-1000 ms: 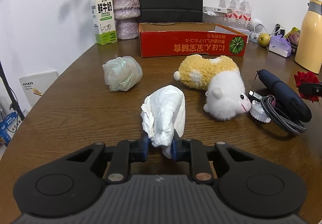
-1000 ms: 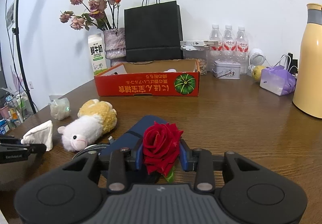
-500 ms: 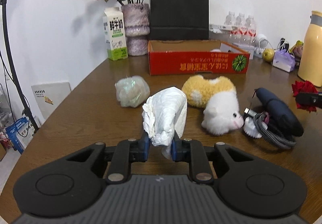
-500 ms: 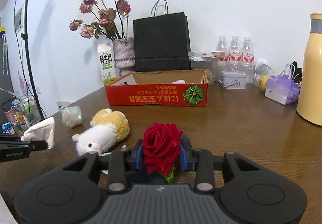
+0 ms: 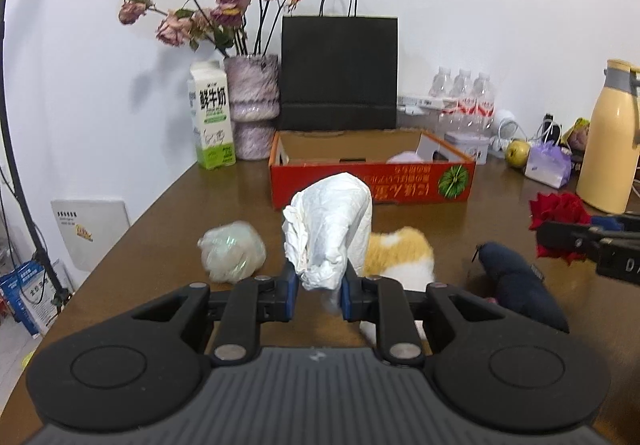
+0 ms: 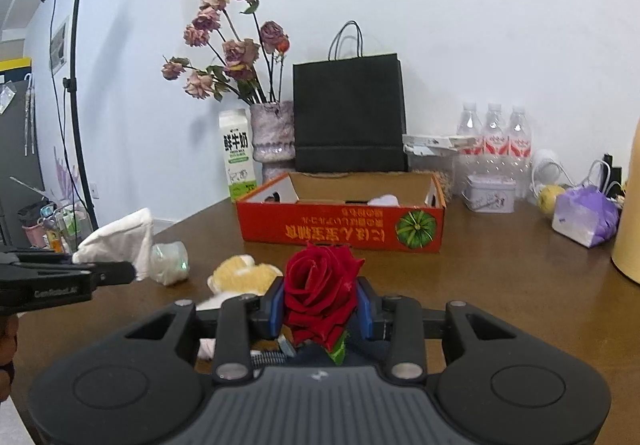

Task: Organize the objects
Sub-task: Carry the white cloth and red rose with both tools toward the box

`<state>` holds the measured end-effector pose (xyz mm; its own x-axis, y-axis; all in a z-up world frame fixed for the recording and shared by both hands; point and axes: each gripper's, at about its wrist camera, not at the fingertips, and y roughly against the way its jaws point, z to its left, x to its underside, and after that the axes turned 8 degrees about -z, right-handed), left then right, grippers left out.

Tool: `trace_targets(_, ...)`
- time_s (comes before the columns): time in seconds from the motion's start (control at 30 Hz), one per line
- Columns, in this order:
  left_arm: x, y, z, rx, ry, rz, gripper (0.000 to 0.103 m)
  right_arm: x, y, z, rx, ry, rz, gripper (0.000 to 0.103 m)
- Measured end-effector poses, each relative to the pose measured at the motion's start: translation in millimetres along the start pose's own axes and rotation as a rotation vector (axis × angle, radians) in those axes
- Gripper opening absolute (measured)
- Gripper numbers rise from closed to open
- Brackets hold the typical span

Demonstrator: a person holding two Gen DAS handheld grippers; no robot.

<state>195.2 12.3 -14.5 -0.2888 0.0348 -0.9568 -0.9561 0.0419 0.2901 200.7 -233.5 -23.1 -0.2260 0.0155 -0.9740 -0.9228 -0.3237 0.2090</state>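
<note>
My left gripper (image 5: 318, 285) is shut on a crumpled white tissue wad (image 5: 328, 229), held above the brown table. The right gripper (image 6: 320, 311) is shut on a red rose (image 6: 320, 285); in the left wrist view the rose (image 5: 558, 207) shows at the right with that gripper (image 5: 560, 235) around it. Across the table stands an open red cardboard box (image 5: 372, 181), also visible as the red box (image 6: 340, 231) in the right wrist view. In the right wrist view the left gripper (image 6: 116, 273) reaches in from the left with the tissue (image 6: 120, 241).
On the table lie a plush sheep (image 5: 400, 253), a pale mesh ball (image 5: 232, 255) and a dark blue pouch (image 5: 516, 281). Behind the box stand a milk carton (image 5: 212, 113), a flower vase (image 5: 252, 105), a black paper bag (image 5: 340, 73), water bottles (image 6: 496, 137) and a yellow thermos (image 5: 608, 141).
Both grippers have risen with their loads, so the table objects sit lower in view and the box appears nearer. The tissue and rose stay gripped.
</note>
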Motion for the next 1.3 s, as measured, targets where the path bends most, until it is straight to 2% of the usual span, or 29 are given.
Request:
trace_targets(0.77,-58.8,-54.7,-21.5,-0.002,0.022,-0.083,0.021,-57.3,-71.0,11.1,-0.033,0.089,-0.069,0.034)
trace_targets(1.3,-92.5,-124.6,-32.6,-0.046,0.063,-0.088,0.021,-88.1,-143.2,-7.3,-0.025,0.074,-0.079,0.034)
